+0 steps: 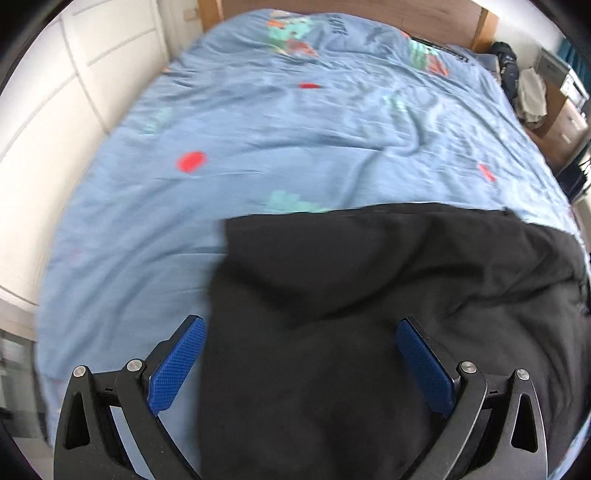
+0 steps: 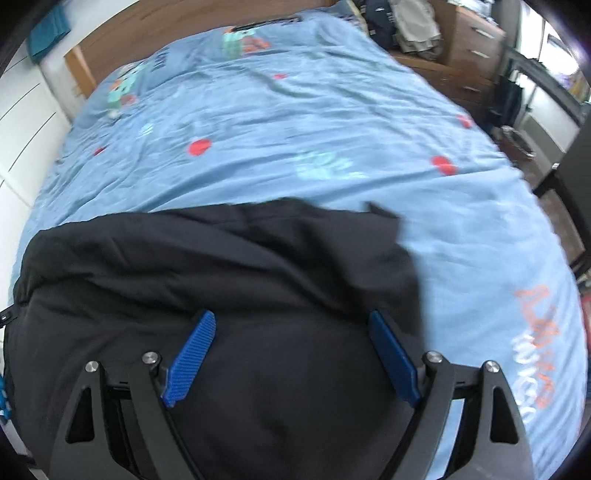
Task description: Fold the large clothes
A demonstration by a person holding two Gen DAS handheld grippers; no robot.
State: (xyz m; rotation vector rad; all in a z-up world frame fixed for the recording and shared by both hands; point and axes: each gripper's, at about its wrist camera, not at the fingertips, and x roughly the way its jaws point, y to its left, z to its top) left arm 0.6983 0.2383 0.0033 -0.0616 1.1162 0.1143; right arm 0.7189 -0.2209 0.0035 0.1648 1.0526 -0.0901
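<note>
Left wrist view: The left hand-held gripper (image 1: 301, 325) has its two blue-padded fingers (image 1: 177, 369) spread wide apart, gripping nothing. A black garment (image 1: 369, 295) lies on the near part of the bed, spreading from between the fingers out to the right. Its left edge runs just beside the left finger pad; the right finger sits over the cloth. Whether the pads touch the fabric cannot be told. The garment rests on a light blue bedcover (image 1: 277, 129) printed with red dots and green-and-orange cartoon figures. The cover is wrinkled and fills the bed to the far end, where a wooden headboard (image 1: 332, 7) stands. White panelled wardrobe doors (image 1: 55, 92) line the left side. At far right, a wooden set of drawers (image 1: 565, 125) carries a heap of light and dark clothes (image 1: 532, 96).

Right wrist view: The right hand-held gripper (image 2: 291, 321) also has its fingers (image 2: 192, 358) apart, clamping nothing. Both fingers lie over the black garment (image 2: 221, 266), which covers the near-left part of the bed; its right edge falls just beyond the right finger. The blue bedcover (image 2: 295, 122) extends far and right, with orange and white lettering (image 2: 535, 350) near the right edge. The wooden headboard (image 2: 184, 26) is at the far side. At far right, wooden drawers (image 2: 472, 40) stand beside a pile of clothes (image 2: 406, 26). The view is motion-blurred.
</note>
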